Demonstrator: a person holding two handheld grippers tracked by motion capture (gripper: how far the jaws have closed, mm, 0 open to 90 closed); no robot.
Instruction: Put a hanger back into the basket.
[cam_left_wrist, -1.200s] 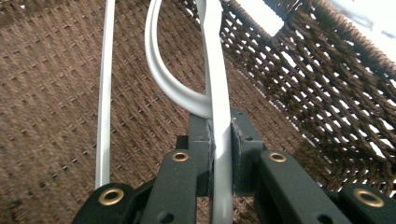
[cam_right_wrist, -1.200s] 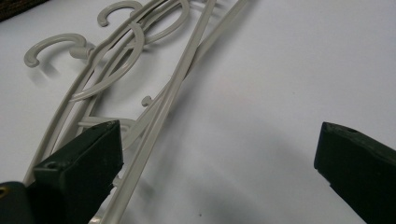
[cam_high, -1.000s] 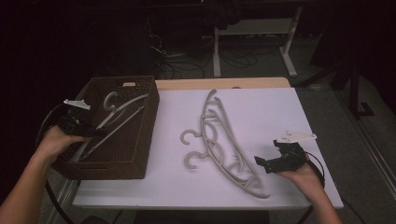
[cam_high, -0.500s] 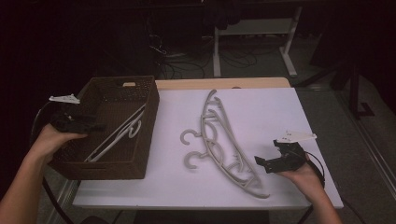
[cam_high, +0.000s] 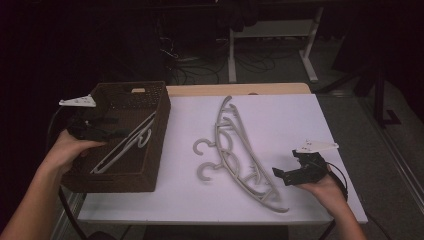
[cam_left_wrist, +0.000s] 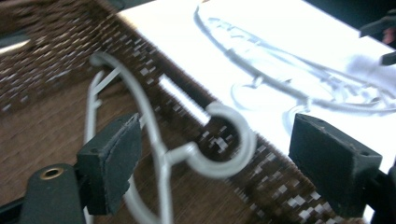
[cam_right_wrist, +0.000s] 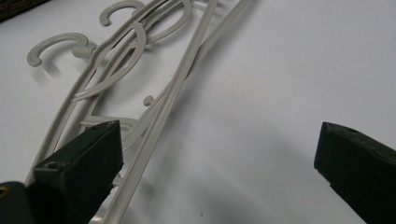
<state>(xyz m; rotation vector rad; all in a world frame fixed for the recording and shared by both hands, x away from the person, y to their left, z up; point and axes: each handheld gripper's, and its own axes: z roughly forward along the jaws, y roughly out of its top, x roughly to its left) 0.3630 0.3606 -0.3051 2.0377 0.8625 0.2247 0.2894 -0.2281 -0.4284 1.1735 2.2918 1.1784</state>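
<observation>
While the left tool (cam_high: 112, 127) gapes above the basket's (cam_high: 155, 145) hanger (cam_high: 127, 145), the open right tool (cam_high: 285, 175) sits just right of two hangers (cam_high: 240, 150) running near-to-far.

No legible text (views perhaps blurry)

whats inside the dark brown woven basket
One grey plastic hanger lies slanted inside the dark brown woven basket, its hook at the right wall. The near wall hides the floor behind it.

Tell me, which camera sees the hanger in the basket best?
The left gripper view: the hanger is close, hook and all. The high view shows the hanger smaller, lying in the basket. The right gripper view looks elsewhere.
</observation>
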